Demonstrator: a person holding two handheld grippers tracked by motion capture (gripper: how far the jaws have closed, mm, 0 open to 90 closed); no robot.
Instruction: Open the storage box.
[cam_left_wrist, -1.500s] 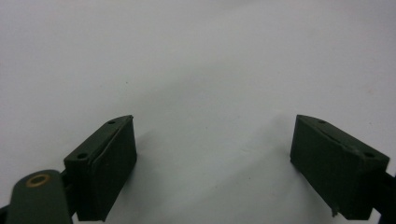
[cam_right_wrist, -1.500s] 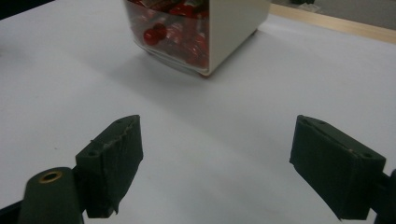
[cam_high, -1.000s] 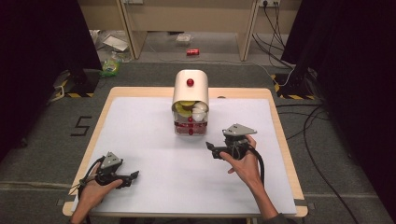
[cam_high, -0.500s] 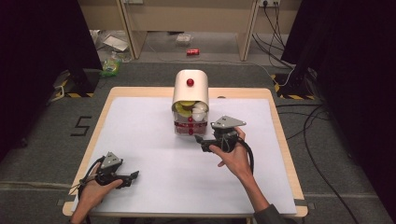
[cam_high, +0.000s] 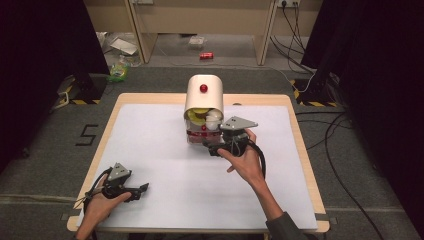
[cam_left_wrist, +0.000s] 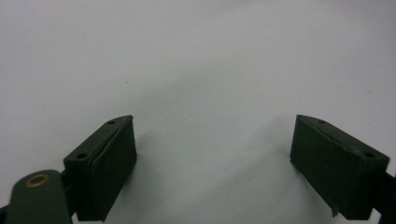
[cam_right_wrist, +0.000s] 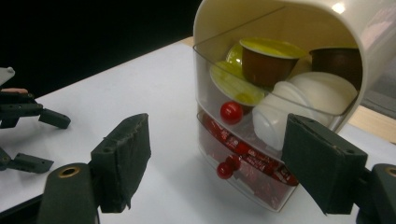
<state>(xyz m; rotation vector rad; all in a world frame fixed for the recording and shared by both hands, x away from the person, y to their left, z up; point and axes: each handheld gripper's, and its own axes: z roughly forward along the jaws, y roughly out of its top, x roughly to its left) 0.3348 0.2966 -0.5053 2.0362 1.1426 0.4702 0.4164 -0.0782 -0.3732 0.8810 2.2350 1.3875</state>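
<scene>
While the person's right hand holds it just right of centre in the high view, the right gripper (cam_high: 214, 148) sits just beside the cream rounded-top plastic storage box with clear drawers (cam_high: 203, 95), at the box's lower right corner. Its jaws have just been closing yet stand apart, and nothing lies between them. Seen from the right gripper view, the box fills the upper right of the frame: the clear upper drawer (cam_right_wrist: 219, 100), with a small red round knob (cam_right_wrist: 231, 112), holds yellow-lidded brown coffee capsules (cam_right_wrist: 266, 58) and white capsules (cam_right_wrist: 303, 100); the lower drawer (cam_right_wrist: 252, 179), with its own red knob (cam_right_wrist: 224, 169), holds red sachets. Down at the lower left of the high view, the left gripper (cam_high: 142, 190) rests on the white tabletop (cam_high: 165, 150), well apart from the box, its jaws spread wide with bare table between them.
</scene>
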